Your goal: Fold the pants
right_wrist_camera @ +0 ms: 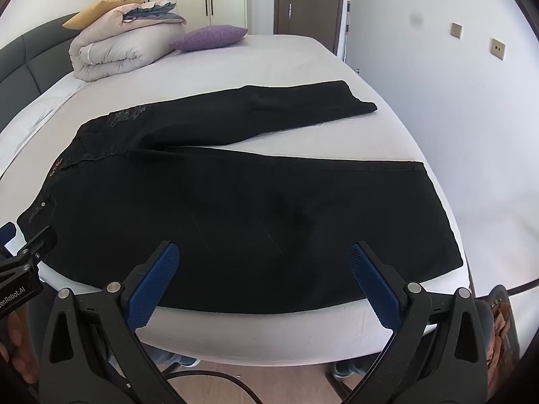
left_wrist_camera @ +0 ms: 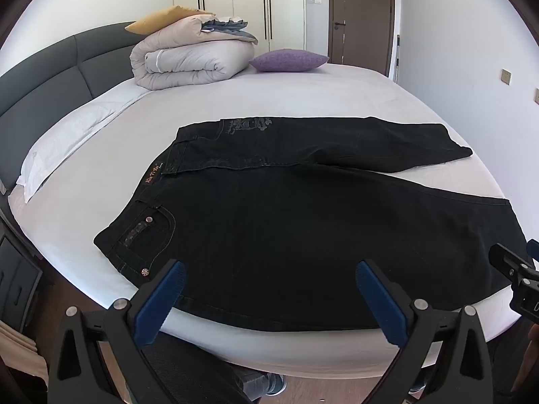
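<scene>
Black jeans [left_wrist_camera: 286,222] lie flat on the white bed [left_wrist_camera: 303,94], waistband to the left, both legs stretching right and spread apart. In the right wrist view the same jeans [right_wrist_camera: 256,208] show their near leg's hem at the right bed edge. My left gripper [left_wrist_camera: 269,269] hovers open above the near edge of the jeans by the hip pocket, nothing between its blue pads [left_wrist_camera: 161,303]. My right gripper [right_wrist_camera: 264,250] is open too, over the near leg, holding nothing. Each gripper's body shows at the side of the other's view.
A folded duvet [left_wrist_camera: 188,60], a yellow cushion [left_wrist_camera: 161,18] and a purple pillow [left_wrist_camera: 289,60] sit at the far side by the grey headboard [left_wrist_camera: 50,77]. A white pillow [left_wrist_camera: 67,141] lies left. Wall at the right; wardrobe and door behind. A person's shoes show on the floor.
</scene>
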